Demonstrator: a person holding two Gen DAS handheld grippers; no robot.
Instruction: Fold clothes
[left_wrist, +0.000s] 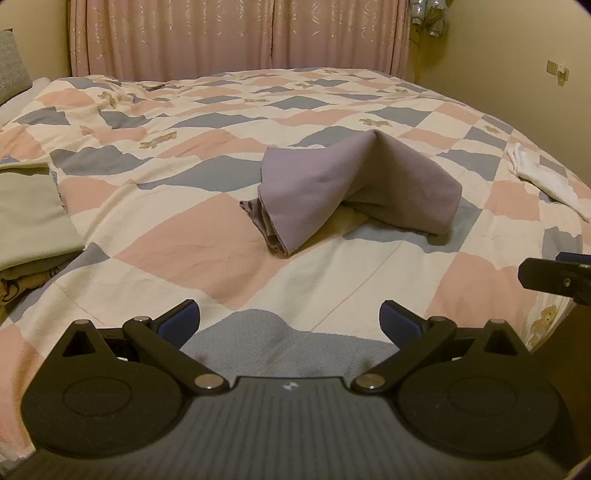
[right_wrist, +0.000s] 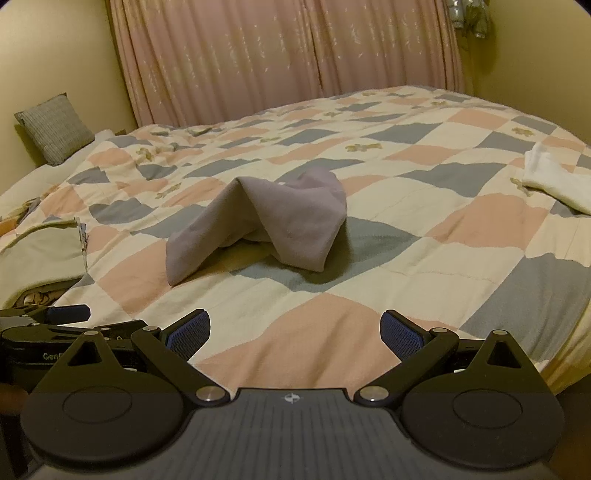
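Purple cloth (left_wrist: 351, 188) tented on quilt (left_wrist: 207, 258); both grippers' fingers (left_wrist: 181, 321) (right_wrist: 400, 338) spread wide, empty; "Gen" partly legible.

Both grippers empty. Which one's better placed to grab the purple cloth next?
Marginally left. The purple cloth shows its layered hem corner toward the left gripper, an easy pinch. The right gripper, equally open and back, faces only a smooth folded flank.

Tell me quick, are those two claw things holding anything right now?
Left gripper: open, holding nothing.
Right gripper: open, holding nothing.
The purple cloth lies untouched on the bed.
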